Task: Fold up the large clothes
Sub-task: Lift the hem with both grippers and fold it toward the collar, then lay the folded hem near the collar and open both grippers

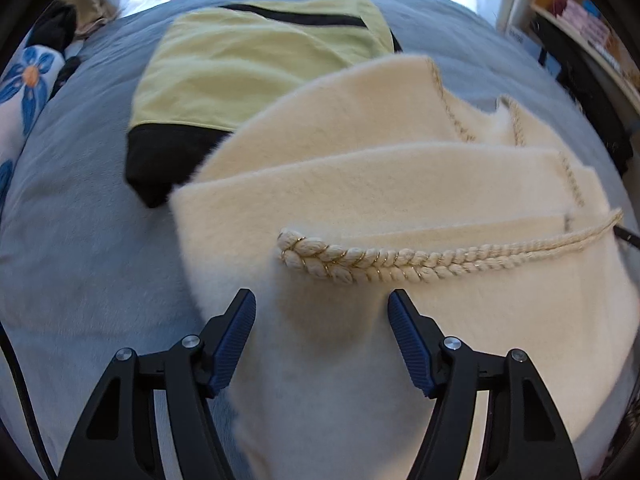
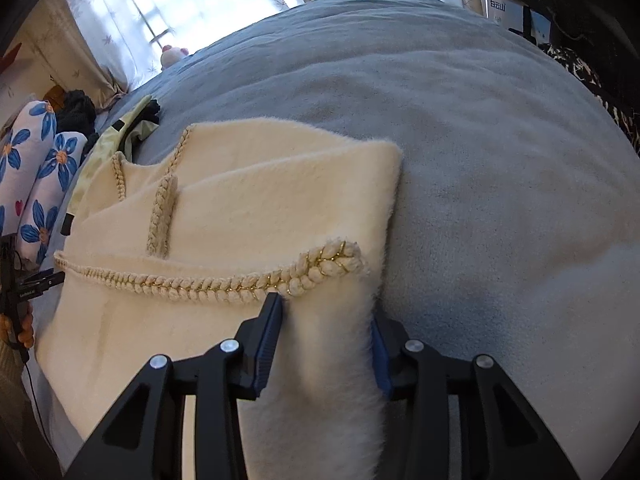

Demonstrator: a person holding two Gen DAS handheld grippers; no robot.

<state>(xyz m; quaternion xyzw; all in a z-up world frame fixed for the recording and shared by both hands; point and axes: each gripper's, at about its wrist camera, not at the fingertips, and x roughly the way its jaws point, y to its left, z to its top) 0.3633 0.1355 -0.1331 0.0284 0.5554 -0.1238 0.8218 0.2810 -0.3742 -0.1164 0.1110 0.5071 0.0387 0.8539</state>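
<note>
Two garments: a cream coat (image 1: 400,184) folded on the bed (image 1: 80,240), overlapping a yellow top (image 1: 240,76) behind it.
Trim: braid (image 1: 400,260) across the coat's near layer (gold thread in it).
Left gripper (image 1: 322,336): jaws spread wide over the coat, gripping nothing.
Right gripper (image 2: 326,332): jaws astride the coat's right edge; whether they pinch it, cannot tell.
Beyond: floral pillow (image 2: 36,176), curtain (image 2: 180,8).
</note>
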